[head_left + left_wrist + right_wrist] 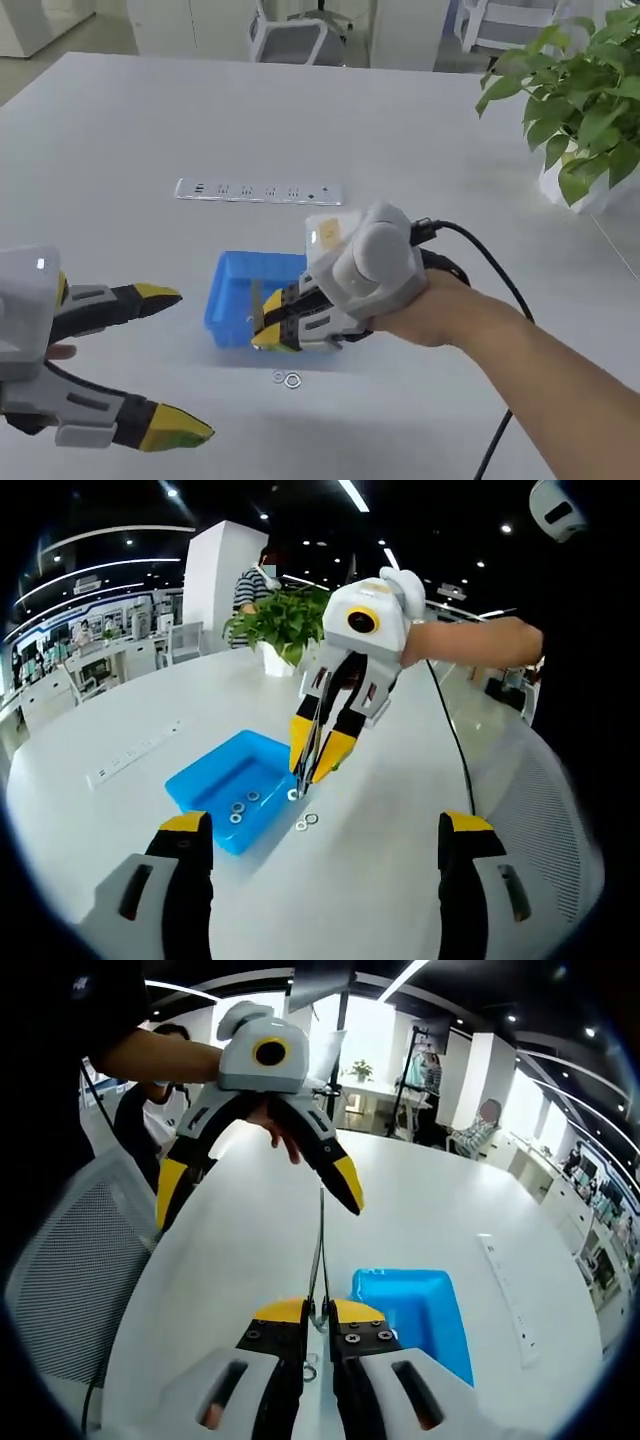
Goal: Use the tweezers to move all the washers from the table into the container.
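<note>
White bench [150,120]: two washers [287,379] are left beside the blue container [235,285]; tweezers [320,1240] are pinched in right gripper [265,332] jaws, left gripper [185,365] jaws are spread wide.

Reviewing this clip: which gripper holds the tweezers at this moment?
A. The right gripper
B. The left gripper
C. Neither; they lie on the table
A: the right gripper has its jaws shut on the tweezers, while the left gripper stands open and empty.
</note>
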A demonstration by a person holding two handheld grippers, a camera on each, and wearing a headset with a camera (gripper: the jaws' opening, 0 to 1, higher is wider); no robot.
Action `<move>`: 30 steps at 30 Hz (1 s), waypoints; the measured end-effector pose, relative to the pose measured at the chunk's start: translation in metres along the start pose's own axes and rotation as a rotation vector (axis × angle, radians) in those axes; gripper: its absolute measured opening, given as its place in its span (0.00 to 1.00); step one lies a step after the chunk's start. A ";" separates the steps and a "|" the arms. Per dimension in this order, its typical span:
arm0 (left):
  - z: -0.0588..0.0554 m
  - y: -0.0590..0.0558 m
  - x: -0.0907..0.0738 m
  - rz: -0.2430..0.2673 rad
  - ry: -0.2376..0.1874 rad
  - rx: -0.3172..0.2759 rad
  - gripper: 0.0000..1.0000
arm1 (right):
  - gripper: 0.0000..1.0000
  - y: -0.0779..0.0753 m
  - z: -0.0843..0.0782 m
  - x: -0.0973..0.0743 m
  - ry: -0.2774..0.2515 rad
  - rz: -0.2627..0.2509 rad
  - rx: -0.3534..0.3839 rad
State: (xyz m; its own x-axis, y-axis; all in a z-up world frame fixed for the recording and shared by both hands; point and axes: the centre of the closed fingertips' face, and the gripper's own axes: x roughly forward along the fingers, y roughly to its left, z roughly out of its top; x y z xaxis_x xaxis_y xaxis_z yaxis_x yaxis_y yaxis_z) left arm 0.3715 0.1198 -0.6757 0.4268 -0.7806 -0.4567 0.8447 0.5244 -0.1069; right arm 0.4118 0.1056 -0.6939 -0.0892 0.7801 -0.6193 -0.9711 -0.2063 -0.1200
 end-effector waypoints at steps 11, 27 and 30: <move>0.000 -0.003 0.002 0.005 -0.020 -0.021 0.99 | 0.09 -0.022 0.002 -0.010 0.000 -0.020 -0.018; -0.004 0.001 -0.003 0.022 -0.024 -0.036 0.99 | 0.09 -0.048 -0.022 -0.005 0.022 -0.036 -0.043; -0.005 0.001 -0.002 0.025 -0.026 -0.041 0.99 | 0.09 -0.051 -0.028 -0.002 0.029 -0.037 -0.045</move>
State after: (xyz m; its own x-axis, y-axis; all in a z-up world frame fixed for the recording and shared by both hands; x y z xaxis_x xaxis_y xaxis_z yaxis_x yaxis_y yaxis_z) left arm 0.3699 0.1238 -0.6794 0.4562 -0.7752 -0.4370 0.8200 0.5569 -0.1320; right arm 0.4680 0.0979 -0.7076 -0.0463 0.7704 -0.6359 -0.9627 -0.2044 -0.1775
